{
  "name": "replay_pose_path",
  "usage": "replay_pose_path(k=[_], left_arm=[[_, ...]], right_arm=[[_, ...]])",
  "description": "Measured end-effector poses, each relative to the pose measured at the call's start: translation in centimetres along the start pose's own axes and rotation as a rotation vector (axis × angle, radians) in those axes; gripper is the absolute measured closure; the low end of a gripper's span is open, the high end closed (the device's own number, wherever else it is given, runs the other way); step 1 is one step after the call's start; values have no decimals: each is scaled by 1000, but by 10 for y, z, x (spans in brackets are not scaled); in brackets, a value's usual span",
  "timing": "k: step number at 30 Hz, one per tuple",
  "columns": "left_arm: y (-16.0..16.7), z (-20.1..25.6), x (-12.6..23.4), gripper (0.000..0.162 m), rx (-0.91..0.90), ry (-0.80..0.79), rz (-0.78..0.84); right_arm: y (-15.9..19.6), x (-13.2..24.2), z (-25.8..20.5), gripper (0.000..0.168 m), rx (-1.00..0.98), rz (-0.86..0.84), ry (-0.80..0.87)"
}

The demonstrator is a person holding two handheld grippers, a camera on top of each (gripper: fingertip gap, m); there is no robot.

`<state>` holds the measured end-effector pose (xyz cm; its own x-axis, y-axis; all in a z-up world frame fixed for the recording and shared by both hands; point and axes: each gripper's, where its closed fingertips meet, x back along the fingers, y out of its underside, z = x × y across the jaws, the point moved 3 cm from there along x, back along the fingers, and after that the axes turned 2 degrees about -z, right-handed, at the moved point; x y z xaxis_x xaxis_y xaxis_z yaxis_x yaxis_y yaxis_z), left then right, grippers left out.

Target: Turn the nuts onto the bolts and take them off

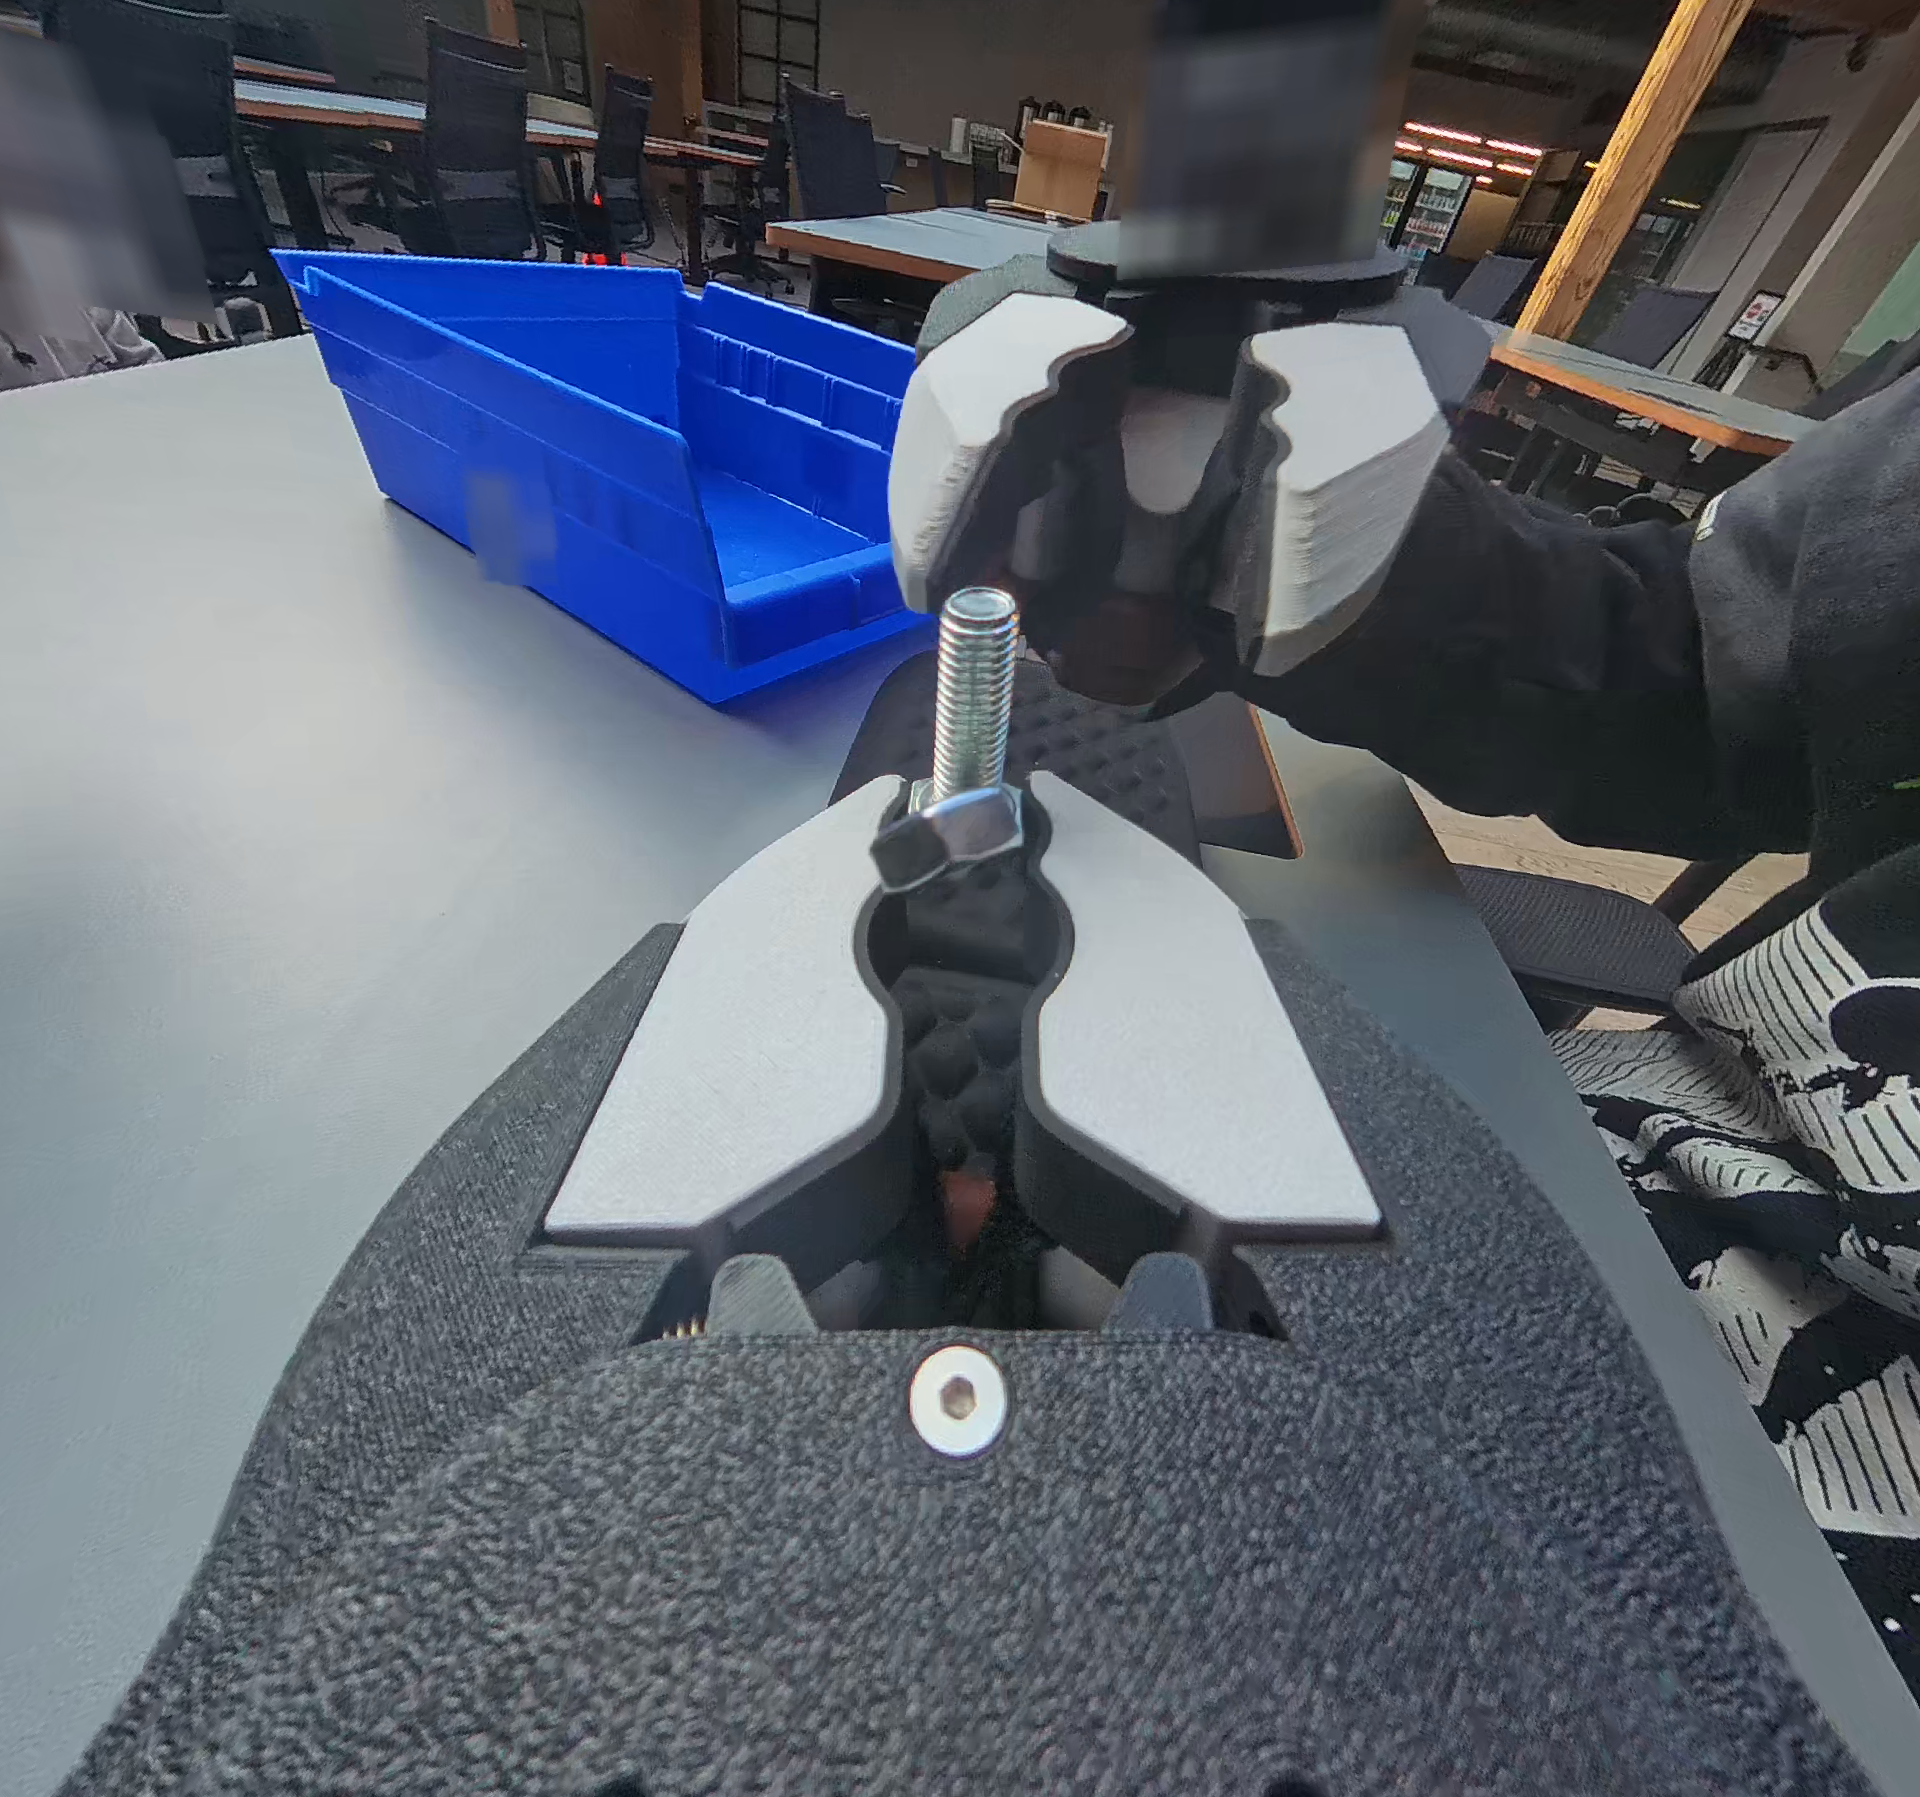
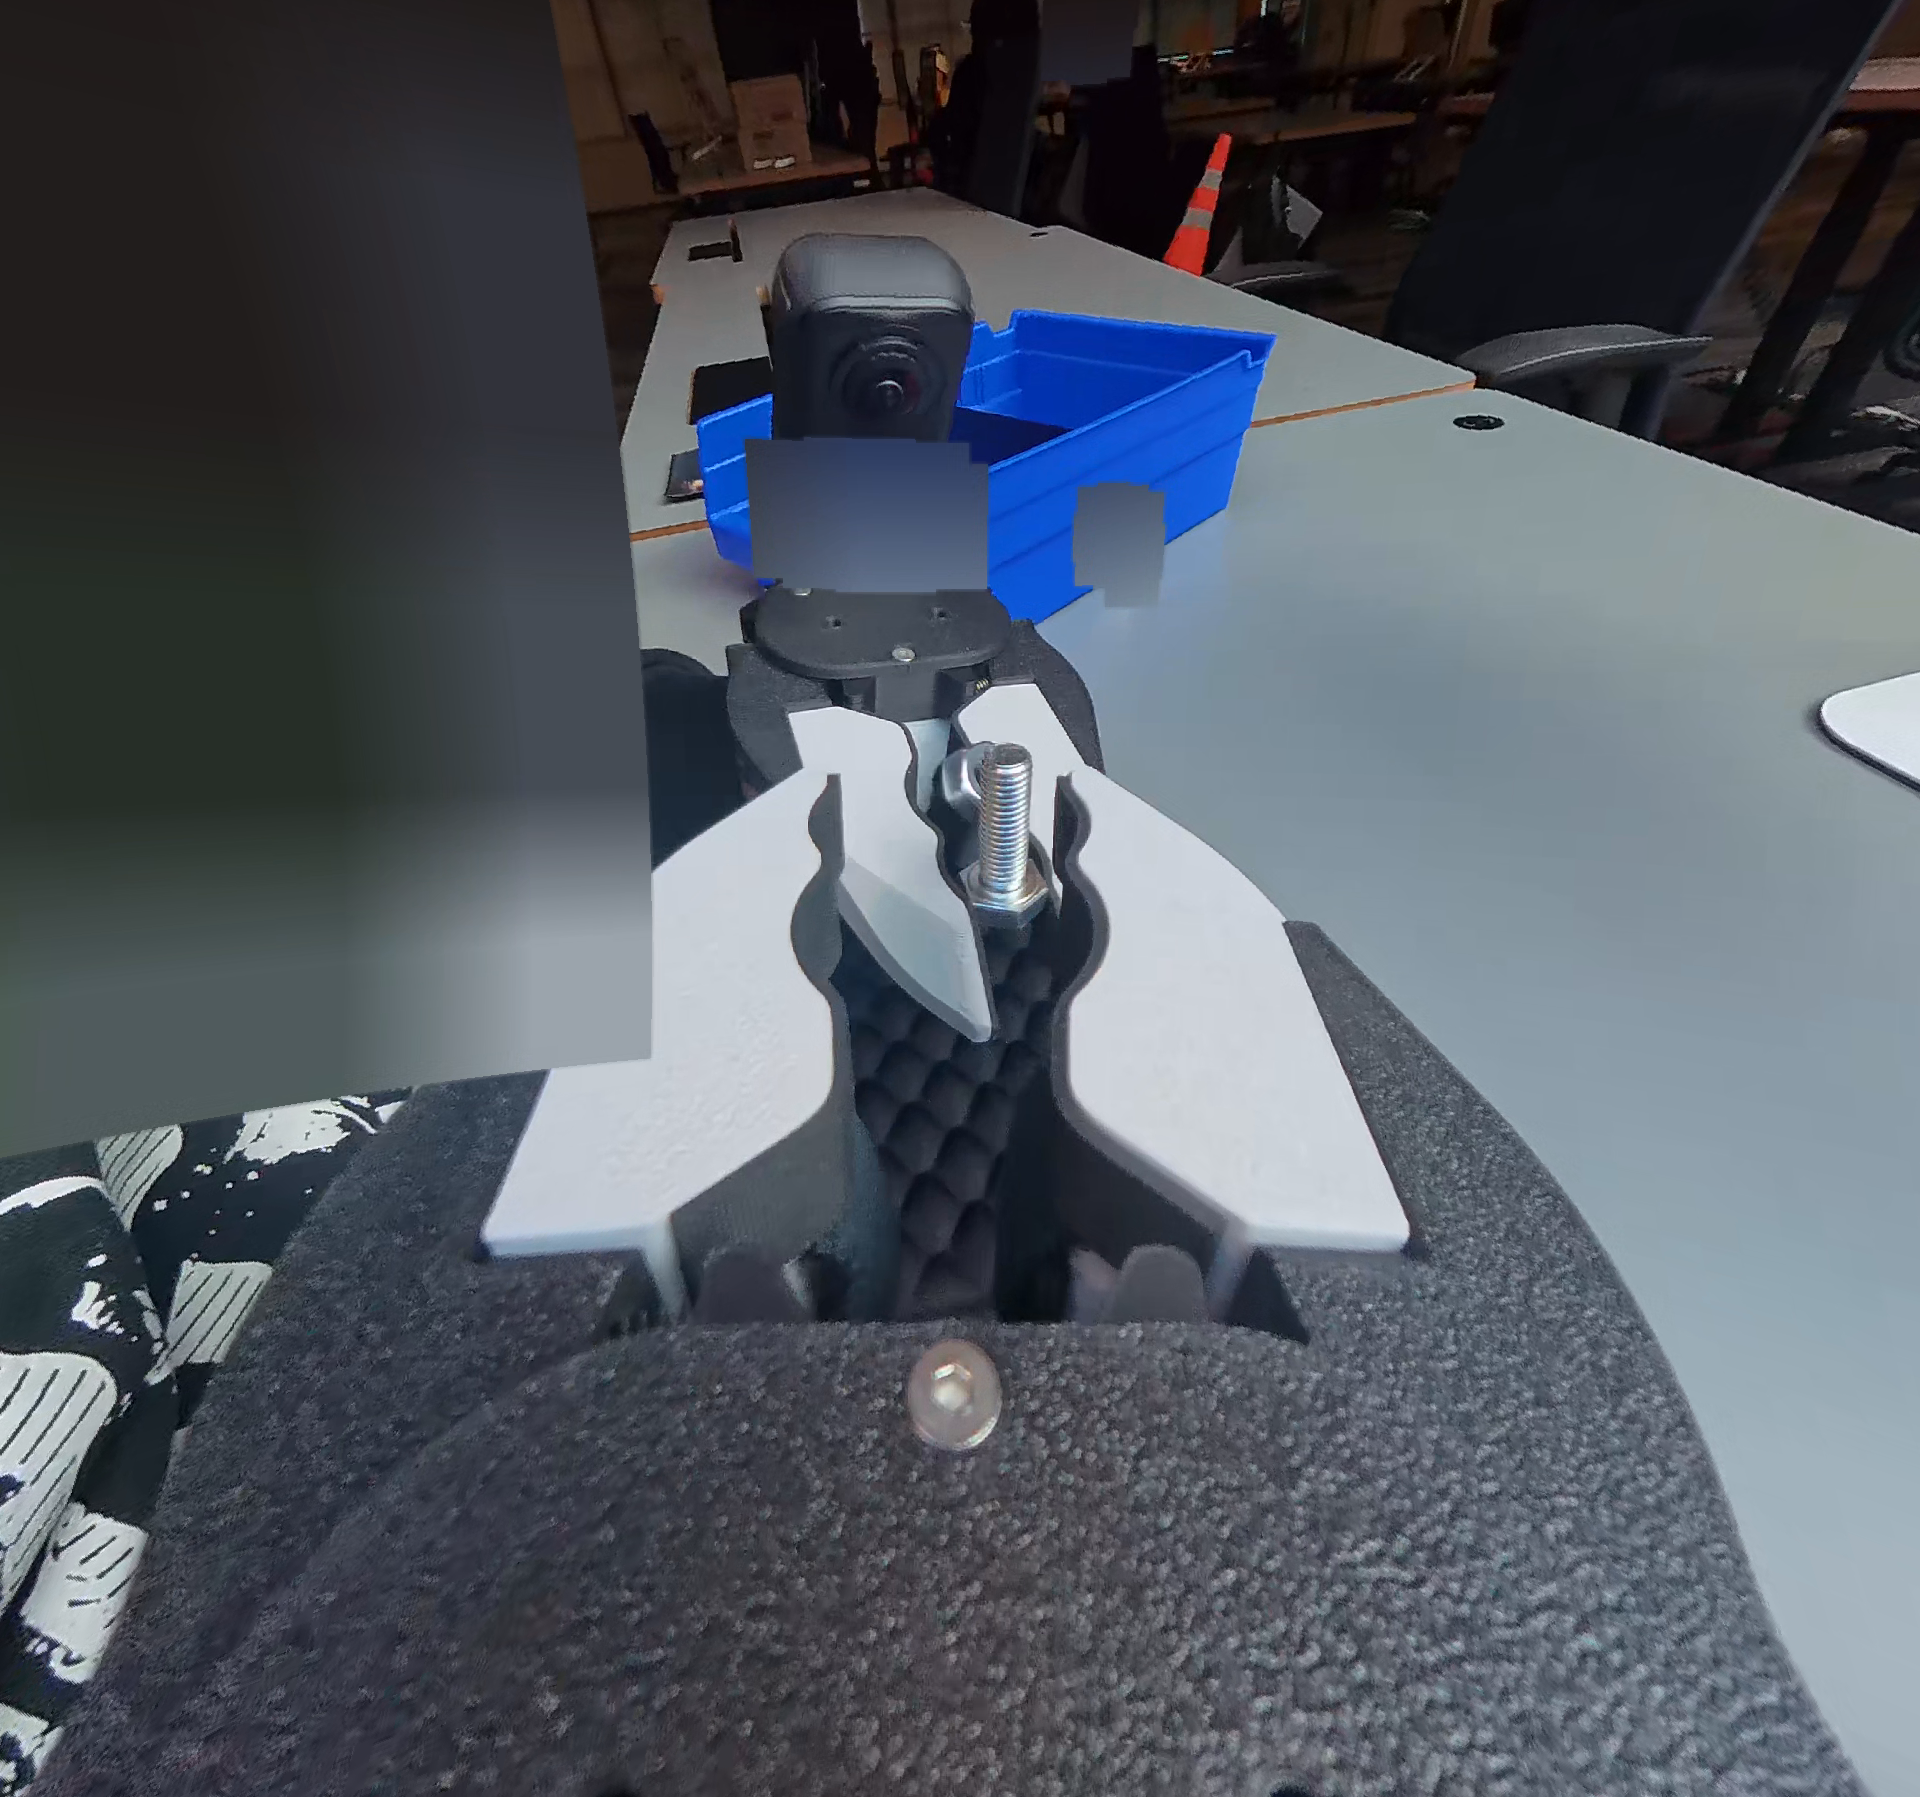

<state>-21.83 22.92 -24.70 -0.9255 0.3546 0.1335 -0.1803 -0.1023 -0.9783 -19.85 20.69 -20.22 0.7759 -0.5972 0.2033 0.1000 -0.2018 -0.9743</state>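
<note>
— Clutter first: what sits around the work?

— Grey table (image 1: 312,812), with a blue bin (image 1: 582,459) behind the grippers, its low open end facing the left wrist camera. Office chairs and other desks fill the room beyond. At the right edge of the right wrist view lies the corner of a pale flat pad (image 2: 1870,729).

— Anything blocking the view?

— From the right wrist, the camera (image 2: 871,345) mounted on the left gripper stands in front of the bin (image 2: 1122,438) and hides part of it. From the left wrist, the right gripper (image 1: 1122,584) and a black-gloved hand (image 1: 1455,625) cover the space just right of the bolt's tip.

— What is in the bin?

— The floor that shows in the left wrist view looks bare; the rest I cannot tell.

— The bolt and nut?

— The left gripper (image 1: 956,833) has its jaws closed on the bolt (image 1: 971,698) at the head, threads pointing upward. A nut (image 1: 951,838) sits low on the threads, at the fingertips. The right gripper (image 2: 997,843) has its jaws apart, one on each side of the bolt (image 2: 1006,822), touching neither the bolt nor the nut (image 2: 1003,890) as far as I can see
</note>
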Motion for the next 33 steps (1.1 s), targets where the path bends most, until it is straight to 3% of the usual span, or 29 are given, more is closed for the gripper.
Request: replay_pose_path(k=[10,14,19,25,33], left_arm=[[3,-1,-3,144,-17,-23,-30],[0,-8,1,144,22,-67,6],[-3,-11,4,144,44,-70,42],[-2,-8,2,144,17,-67,23],[-2,-3,1,144,-16,-52,20]], right_arm=[[-7,14,17,136,120,-3,86],[9,22,20,137,181,-77,154],[76,39,-34,154,258,-391,-149],[105,42,-24,157,339,-584,34],[105,32,-3,145,375,-785,-85]])
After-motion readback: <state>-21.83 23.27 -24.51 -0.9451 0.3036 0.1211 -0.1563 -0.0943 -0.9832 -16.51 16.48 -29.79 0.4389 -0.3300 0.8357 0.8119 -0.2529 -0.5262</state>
